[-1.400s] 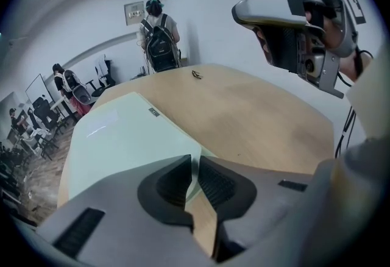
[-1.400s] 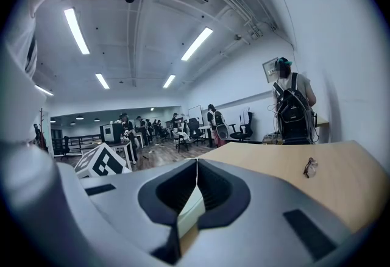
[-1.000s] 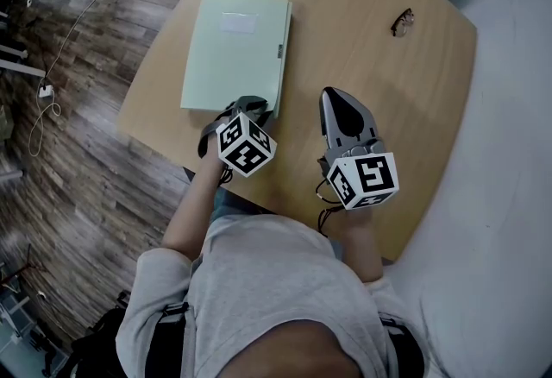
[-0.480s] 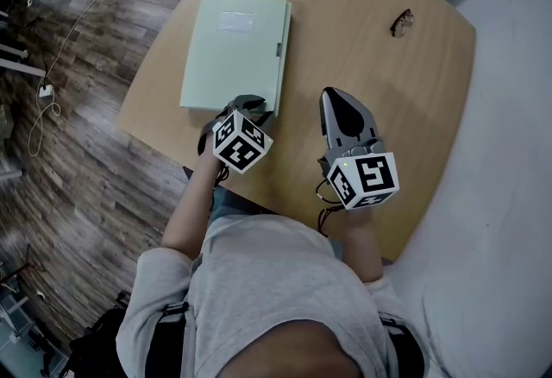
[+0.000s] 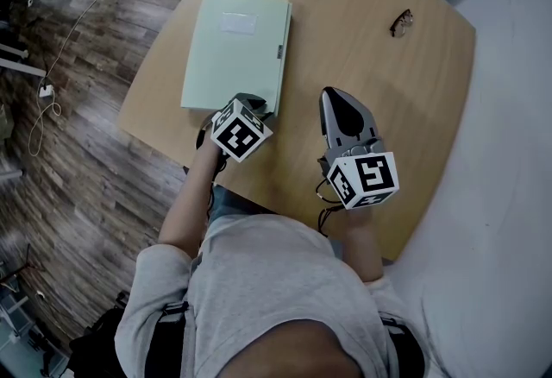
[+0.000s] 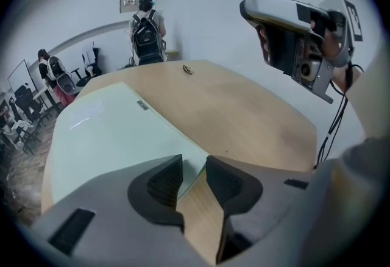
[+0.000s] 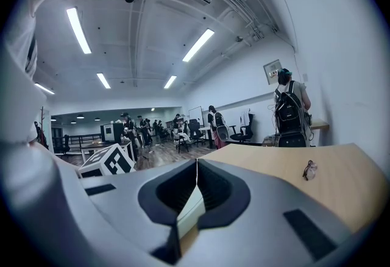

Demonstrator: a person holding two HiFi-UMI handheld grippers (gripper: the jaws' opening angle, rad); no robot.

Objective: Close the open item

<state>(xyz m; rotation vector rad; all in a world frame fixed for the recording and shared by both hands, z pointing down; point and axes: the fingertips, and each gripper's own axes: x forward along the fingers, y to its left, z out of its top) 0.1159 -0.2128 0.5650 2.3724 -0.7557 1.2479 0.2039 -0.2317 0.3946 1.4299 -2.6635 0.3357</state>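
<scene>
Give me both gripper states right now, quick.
Left gripper: jaws opening, apart at the corner of the folder, not gripping it.
Right gripper: closed, holding nothing.

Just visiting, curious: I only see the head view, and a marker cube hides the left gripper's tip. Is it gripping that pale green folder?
Observer: No. On the left gripper the jaws are opening, pads off the flat pale green folder; its corner reaches into their gap.
Operator: And the right one?
Observer: On the right gripper the jaws are together, nothing between them.
Operator: Anyone else around?
Observer: Yes, a person with a black backpack stands beyond the light wooden table.
</scene>
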